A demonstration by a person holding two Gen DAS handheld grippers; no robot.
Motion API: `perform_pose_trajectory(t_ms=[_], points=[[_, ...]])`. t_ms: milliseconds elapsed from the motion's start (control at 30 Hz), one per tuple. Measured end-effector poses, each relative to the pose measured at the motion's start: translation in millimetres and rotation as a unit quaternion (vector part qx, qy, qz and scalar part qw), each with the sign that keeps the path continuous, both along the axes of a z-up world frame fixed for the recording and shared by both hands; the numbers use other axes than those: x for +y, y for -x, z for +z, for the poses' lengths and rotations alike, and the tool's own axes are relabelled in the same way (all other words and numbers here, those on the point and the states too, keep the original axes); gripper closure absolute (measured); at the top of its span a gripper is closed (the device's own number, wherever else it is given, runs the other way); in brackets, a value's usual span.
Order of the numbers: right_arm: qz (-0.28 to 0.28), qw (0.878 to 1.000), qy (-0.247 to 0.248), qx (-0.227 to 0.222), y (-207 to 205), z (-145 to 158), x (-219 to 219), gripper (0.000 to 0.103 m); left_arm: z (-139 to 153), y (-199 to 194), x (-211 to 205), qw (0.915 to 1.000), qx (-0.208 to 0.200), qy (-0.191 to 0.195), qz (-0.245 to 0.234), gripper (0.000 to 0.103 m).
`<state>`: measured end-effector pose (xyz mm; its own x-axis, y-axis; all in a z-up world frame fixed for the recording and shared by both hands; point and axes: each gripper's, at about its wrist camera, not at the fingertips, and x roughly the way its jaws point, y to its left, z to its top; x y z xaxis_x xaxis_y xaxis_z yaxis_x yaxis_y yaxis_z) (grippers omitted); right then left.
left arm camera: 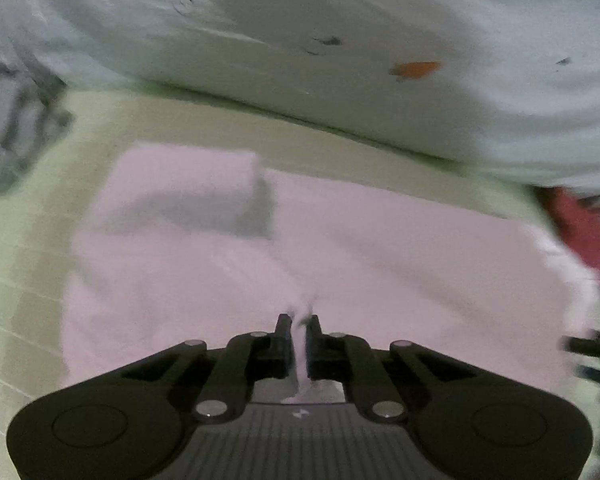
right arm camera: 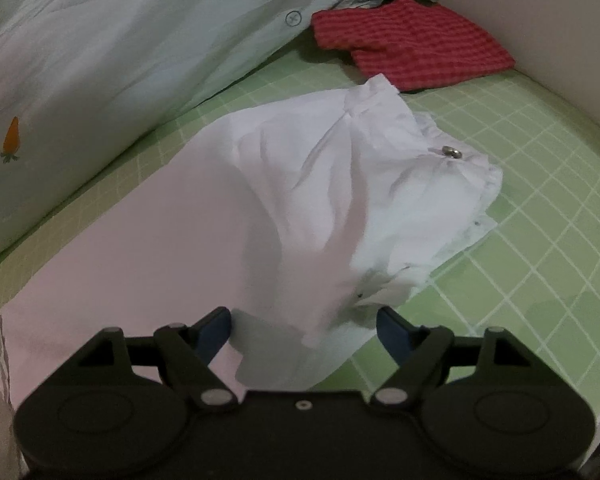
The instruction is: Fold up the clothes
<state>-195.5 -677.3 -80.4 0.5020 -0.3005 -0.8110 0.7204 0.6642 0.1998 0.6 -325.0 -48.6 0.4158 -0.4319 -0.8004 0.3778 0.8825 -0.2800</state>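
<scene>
A white garment (left arm camera: 340,248) lies spread on the green checked sheet (left arm camera: 28,264), with one part folded over at the upper left. My left gripper (left arm camera: 299,326) is shut on a pinch of its near edge. In the right wrist view the white garment (right arm camera: 300,184) is rumpled, with a metal snap button (right arm camera: 451,153) near its right end. My right gripper (right arm camera: 304,320) is open, its blue-padded fingers (right arm camera: 216,330) standing to either side of the garment's near edge, holding nothing.
A pale quilt with carrot prints (right arm camera: 100,60) is heaped along the far side; it also shows in the left wrist view (left arm camera: 380,40). A red checked garment (right arm camera: 412,48) lies in the far corner by a white wall (right arm camera: 540,20). The green sheet (right arm camera: 540,200) is bare to the right.
</scene>
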Motion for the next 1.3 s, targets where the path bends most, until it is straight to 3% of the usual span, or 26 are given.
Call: perform_pose_trajectory(t_ms=[133, 233, 333, 433, 500, 567, 733, 833, 1033, 1100, 1233, 1300], points=[[0.001, 1.0, -0.009, 0.006, -5, -4, -2, 0.022, -50, -10, 6, 0.9936, 0.112, 0.011, 0.014, 0.095], [0.012, 1.0, -0.004, 0.008, -8, -3, -1, 0.022, -56, -14, 18, 0.9895, 0.133, 0.044, 0.036, 0.094], [0.004, 1.0, -0.019, -0.009, 0, 1, -10, 0.022, -53, -12, 15, 0.9903, 0.13, 0.037, 0.033, 0.088], [-0.029, 0.998, -0.049, -0.037, 11, 3, -24, 0.021, -43, -9, 5, 0.9939, 0.107, 0.025, 0.011, 0.063], [-0.052, 0.995, -0.061, -0.052, 19, 5, -33, 0.018, -33, -5, -2, 0.997, 0.076, 0.014, -0.007, 0.036], [-0.081, 0.994, -0.049, -0.062, 28, 10, -41, 0.005, -21, -2, -6, 0.9991, 0.038, 0.005, -0.02, 0.02], [-0.116, 0.992, 0.003, -0.056, 32, 15, -66, 0.001, -6, -7, -10, 1.0, -0.003, 0.005, -0.002, 0.016], [-0.121, 0.992, 0.002, -0.018, 22, -3, -87, 0.001, 2, -13, -10, 0.9997, -0.014, 0.006, 0.016, 0.016], [-0.115, 0.993, -0.005, 0.014, -1, -32, -98, 0.0, 25, -21, -10, 0.9979, -0.033, 0.005, 0.056, 0.016], [-0.114, 0.993, -0.004, 0.028, -10, -40, -101, 0.0, 37, -22, 1, 0.9964, -0.045, 0.011, 0.072, 0.016], [-0.09, 0.992, 0.048, 0.072, -31, -38, -88, 0.0, 54, -12, 40, 0.9903, -0.063, 0.031, 0.12, 0.013], [-0.066, 0.991, 0.079, 0.09, -39, -34, -80, 0.012, 56, -9, 63, 0.9869, -0.066, 0.036, 0.143, 0.013]])
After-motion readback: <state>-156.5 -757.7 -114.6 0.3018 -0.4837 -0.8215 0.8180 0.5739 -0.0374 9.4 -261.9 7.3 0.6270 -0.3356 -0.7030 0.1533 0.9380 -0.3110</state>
